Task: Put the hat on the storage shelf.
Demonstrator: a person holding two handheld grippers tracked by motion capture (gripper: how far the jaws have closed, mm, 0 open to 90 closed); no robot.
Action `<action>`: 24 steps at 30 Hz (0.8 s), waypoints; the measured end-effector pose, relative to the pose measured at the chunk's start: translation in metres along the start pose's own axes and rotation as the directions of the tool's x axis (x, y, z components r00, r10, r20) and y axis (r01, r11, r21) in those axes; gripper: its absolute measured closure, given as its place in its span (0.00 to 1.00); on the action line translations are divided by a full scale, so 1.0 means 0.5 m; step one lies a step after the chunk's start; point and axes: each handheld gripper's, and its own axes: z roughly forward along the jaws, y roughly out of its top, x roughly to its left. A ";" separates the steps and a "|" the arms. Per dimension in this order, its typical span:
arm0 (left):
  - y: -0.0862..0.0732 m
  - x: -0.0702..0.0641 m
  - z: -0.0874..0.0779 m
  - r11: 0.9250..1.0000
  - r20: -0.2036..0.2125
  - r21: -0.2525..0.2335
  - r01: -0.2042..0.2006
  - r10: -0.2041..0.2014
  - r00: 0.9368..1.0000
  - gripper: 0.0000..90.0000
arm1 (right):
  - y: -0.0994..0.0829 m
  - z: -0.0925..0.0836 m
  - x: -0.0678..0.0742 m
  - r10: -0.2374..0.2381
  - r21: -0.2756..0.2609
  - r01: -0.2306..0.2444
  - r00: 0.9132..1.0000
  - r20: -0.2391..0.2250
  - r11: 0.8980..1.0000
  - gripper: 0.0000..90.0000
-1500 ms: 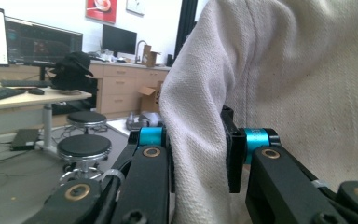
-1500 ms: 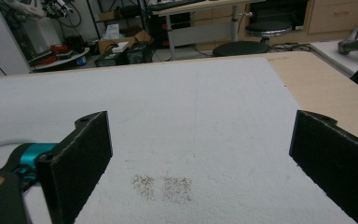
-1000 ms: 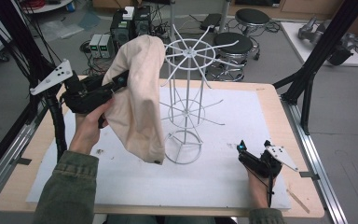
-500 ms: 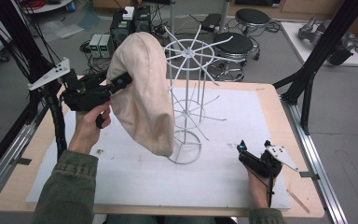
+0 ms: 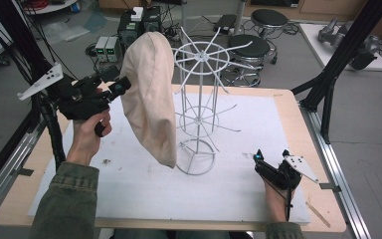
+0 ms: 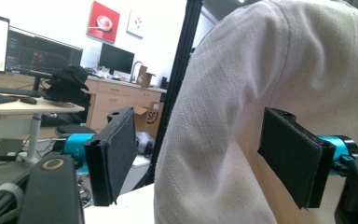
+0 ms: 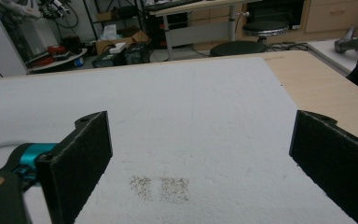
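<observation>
The left gripper (image 5: 115, 85), jaws just spread and apparently clear of the cloth (image 5: 149, 99), sat at the wire rack's (image 5: 199, 114) nine o'clock; the right gripper (image 5: 271, 164) rested wide open.

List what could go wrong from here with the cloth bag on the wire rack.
1. The left gripper has just been opening its jaws; the beige cloth bag lies between the pads unpressed. It hangs on one side of the wire rack and may slide off.
2. That one-sided load could tip the light rack on its small ring base.
3. The right gripper rests open on the white mat, too far away to steady anything.
</observation>
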 end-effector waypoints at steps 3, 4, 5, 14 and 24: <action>0.000 0.001 -0.007 1.000 -0.015 0.001 -0.009 0.009 1.000 0.30 | 0.000 0.000 -0.001 0.002 0.002 -0.002 1.000 0.002 1.000 0.05; -0.001 0.002 -0.011 1.000 -0.021 0.003 -0.015 0.015 1.000 0.30 | 0.000 0.000 -0.001 0.003 0.002 -0.003 1.000 0.002 1.000 0.05; -0.001 0.002 -0.014 1.000 -0.023 0.003 -0.017 0.017 1.000 0.30 | 0.000 0.000 -0.001 0.002 0.002 -0.002 1.000 0.002 1.000 0.05; -0.004 0.002 -0.061 1.000 -0.052 -0.011 -0.027 0.027 0.998 0.30 | 0.000 0.000 0.000 0.001 0.003 -0.001 1.000 0.001 1.000 0.05; -0.022 0.001 -0.118 0.999 -0.061 -0.024 -0.032 0.030 0.998 0.30 | 0.000 0.000 0.000 -0.003 0.003 0.003 1.000 0.002 1.000 0.05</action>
